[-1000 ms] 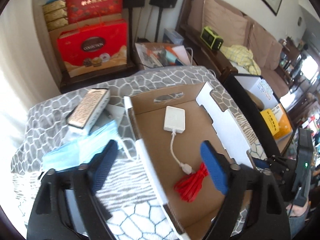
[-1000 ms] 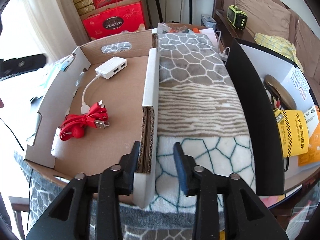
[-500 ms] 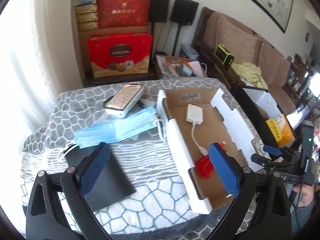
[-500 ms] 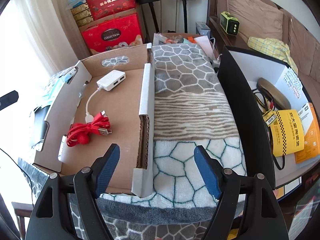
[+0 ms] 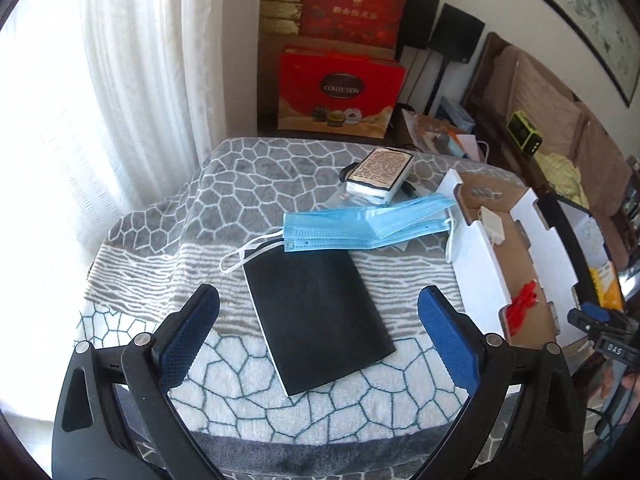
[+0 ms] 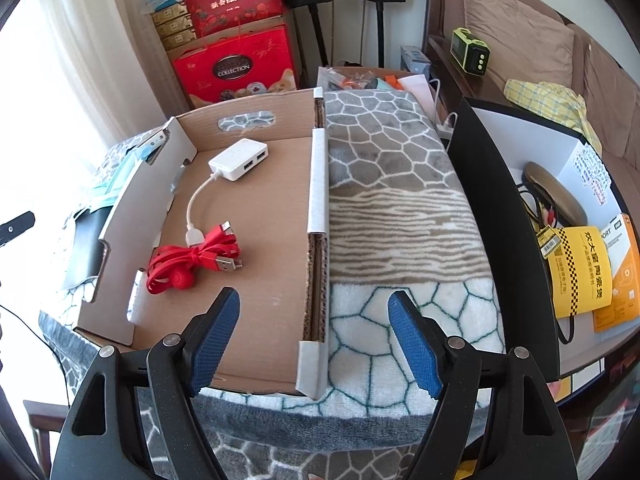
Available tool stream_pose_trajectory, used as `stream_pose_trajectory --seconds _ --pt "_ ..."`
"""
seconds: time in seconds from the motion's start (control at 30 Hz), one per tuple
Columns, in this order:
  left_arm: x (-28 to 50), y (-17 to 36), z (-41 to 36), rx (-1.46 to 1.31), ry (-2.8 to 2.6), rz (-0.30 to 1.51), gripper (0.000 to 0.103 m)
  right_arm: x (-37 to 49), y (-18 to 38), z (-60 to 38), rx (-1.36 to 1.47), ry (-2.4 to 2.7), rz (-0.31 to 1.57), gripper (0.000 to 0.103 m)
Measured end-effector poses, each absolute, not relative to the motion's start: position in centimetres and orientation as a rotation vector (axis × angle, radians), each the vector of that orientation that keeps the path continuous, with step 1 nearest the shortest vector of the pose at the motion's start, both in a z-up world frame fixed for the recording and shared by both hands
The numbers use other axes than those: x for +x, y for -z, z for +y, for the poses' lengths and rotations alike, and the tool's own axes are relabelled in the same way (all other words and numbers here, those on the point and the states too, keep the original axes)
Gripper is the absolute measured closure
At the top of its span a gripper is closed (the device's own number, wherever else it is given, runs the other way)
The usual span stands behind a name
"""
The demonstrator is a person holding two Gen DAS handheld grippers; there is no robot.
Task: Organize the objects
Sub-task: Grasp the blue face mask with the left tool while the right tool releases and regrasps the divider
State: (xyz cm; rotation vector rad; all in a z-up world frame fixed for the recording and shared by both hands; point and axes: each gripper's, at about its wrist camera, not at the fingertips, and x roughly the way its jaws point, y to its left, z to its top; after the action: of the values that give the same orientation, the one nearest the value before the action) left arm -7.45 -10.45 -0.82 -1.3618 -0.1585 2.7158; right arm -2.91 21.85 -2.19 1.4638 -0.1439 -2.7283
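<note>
A shallow cardboard tray [image 6: 280, 248] [image 5: 478, 256] lies on the patterned blanket and holds a white USB hub [image 6: 239, 159] [image 5: 491, 219] and a bundled red cable [image 6: 192, 262] [image 5: 524, 304]. Left of the tray lie a black notebook [image 5: 316, 316], blue face masks [image 5: 360, 226] and a small boxed item [image 5: 380, 174]. My left gripper [image 5: 318, 338] is open above the notebook's near end. My right gripper [image 6: 314, 344] is open, straddling the tray's near right wall without touching it.
The blanket-covered table [image 5: 192, 216] ends at a curtain on the left. An open black box [image 6: 516, 216] with yellow packets stands right of the table. Red gift boxes [image 6: 236, 68], speaker stands and a sofa [image 6: 520, 36] lie behind.
My right gripper opened, letting go of the tray's right wall, and pulled back. My left gripper moved left and back from over the tray to above the black notebook.
</note>
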Motion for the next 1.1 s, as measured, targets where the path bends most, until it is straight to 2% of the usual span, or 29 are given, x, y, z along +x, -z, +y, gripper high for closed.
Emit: stream_pose_trajectory --seconds 0.53,0.63,0.77,0.93,1.1 --pt "-11.4 4.2 -14.6 -1.459 -2.596 -0.482 0.004 -3.7 2.8 21.0 1.509 2.717 -0.121 0.025" --pt "-13.3 4.9 -14.0 -1.482 -2.554 -0.522 0.009 -4.0 2.9 20.8 1.521 2.716 -0.114 0.025" --pt "-15.6 6.0 -13.3 -1.529 -2.517 -0.538 0.014 -4.3 2.9 20.8 1.527 2.718 -0.109 0.032" --pt "-17.5 7.5 -12.6 -1.58 -2.453 -0.592 0.028 -4.8 3.2 20.8 1.558 2.721 -0.086 0.042" --pt "-18.5 8.5 -12.3 -1.611 -2.416 -0.627 0.04 -5.1 3.8 21.0 1.585 2.706 -0.085 0.069"
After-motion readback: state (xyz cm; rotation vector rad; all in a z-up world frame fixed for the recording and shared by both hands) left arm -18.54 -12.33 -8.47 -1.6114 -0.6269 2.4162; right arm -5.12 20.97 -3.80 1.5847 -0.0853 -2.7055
